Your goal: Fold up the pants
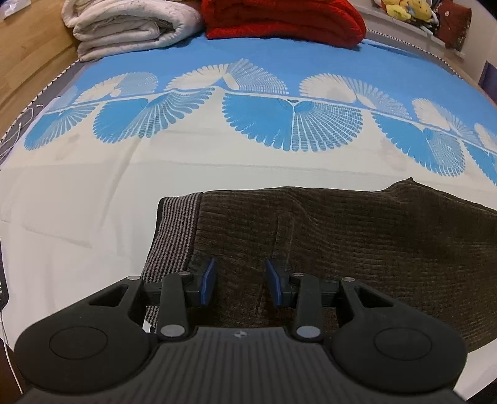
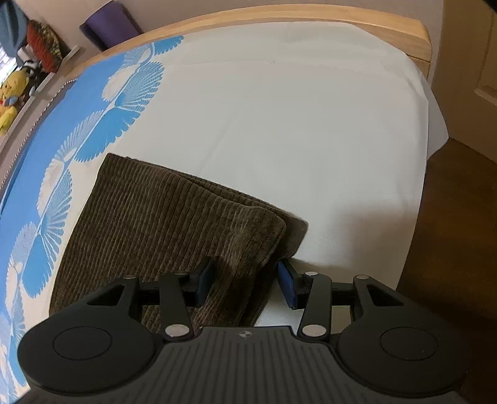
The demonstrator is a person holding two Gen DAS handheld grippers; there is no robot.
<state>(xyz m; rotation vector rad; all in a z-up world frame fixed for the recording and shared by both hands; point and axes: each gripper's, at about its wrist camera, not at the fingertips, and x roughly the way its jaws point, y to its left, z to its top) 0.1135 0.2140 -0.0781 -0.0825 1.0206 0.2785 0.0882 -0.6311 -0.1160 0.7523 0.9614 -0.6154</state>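
Note:
Dark brown corduroy pants point(image 1: 357, 248) lie folded flat on the bed sheet point(image 1: 93, 202), with a grey striped waistband point(image 1: 174, 236) at their left end. My left gripper point(image 1: 239, 281) is open, its blue pads point(image 1: 208, 281) low over the pants beside the waistband, nothing between them. In the right wrist view the pants point(image 2: 161, 217) show a layered folded end point(image 2: 267, 230). My right gripper point(image 2: 247, 282) is open and straddles that end's near corner, one pad over the fabric, the other pad point(image 2: 287, 286) just off the edge over the sheet.
The sheet is white with a blue fan pattern point(image 1: 292, 127). A folded white quilt point(image 1: 130, 25) and a red blanket point(image 1: 285, 18) lie at the far side. A wooden bed frame point(image 2: 279, 18) runs behind; the sheet's edge drops to a dark floor point(image 2: 459, 248) on the right.

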